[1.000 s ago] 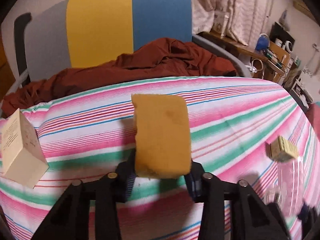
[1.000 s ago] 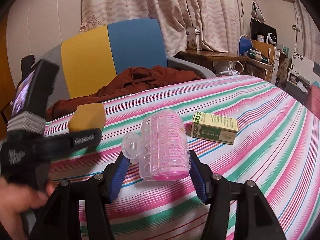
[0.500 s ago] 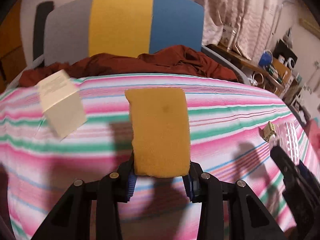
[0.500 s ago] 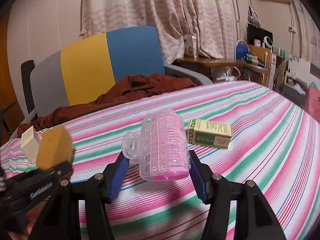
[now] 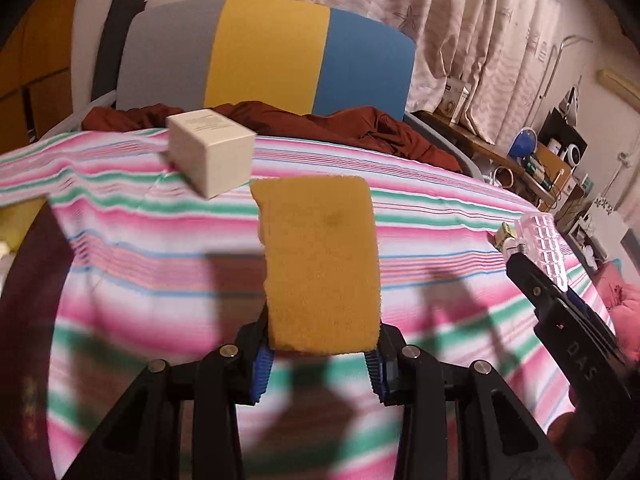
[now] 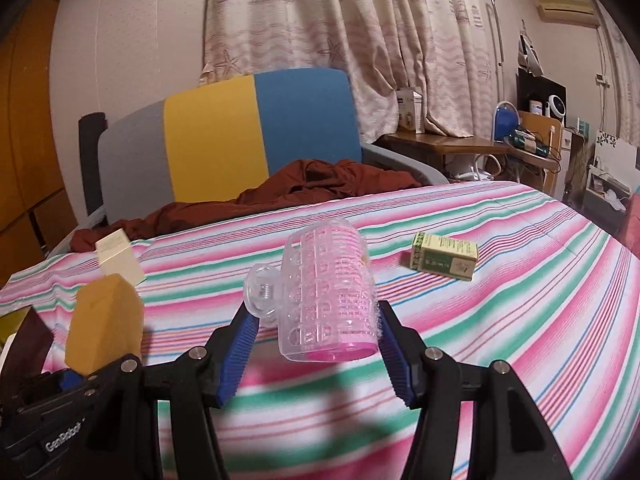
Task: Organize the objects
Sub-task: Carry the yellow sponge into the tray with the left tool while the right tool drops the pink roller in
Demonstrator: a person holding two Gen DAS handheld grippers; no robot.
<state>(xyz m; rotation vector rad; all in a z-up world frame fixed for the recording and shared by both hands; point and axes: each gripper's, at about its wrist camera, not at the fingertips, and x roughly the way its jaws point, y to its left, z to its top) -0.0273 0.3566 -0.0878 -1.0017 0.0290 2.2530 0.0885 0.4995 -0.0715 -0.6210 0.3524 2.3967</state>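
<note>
My left gripper [image 5: 318, 364] is shut on a yellow sponge [image 5: 320, 264] and holds it upright above the striped tablecloth [image 5: 420, 208]. The sponge also shows in the right wrist view [image 6: 104, 324] at the lower left. My right gripper [image 6: 316, 348] is shut on a clear pink hair roller with a clip [image 6: 328, 300], held above the cloth; it shows at the right edge of the left wrist view [image 5: 544, 248]. A cream box [image 5: 210, 152] stands on the cloth ahead of the sponge, to its left. A green box [image 6: 446, 256] lies to the right of the roller.
A grey, yellow and blue chair [image 5: 264, 60] with a rust-red cloth [image 5: 360, 128] on it stands behind the table. A dark flat object [image 5: 28, 300] lies at the left edge. A cluttered desk [image 6: 480, 144] and curtains are at the back right.
My left gripper with the sponge has swung left and lower, so the cream box now sits just ahead. The right gripper with the roller has risen slightly and backed off from the green box.
</note>
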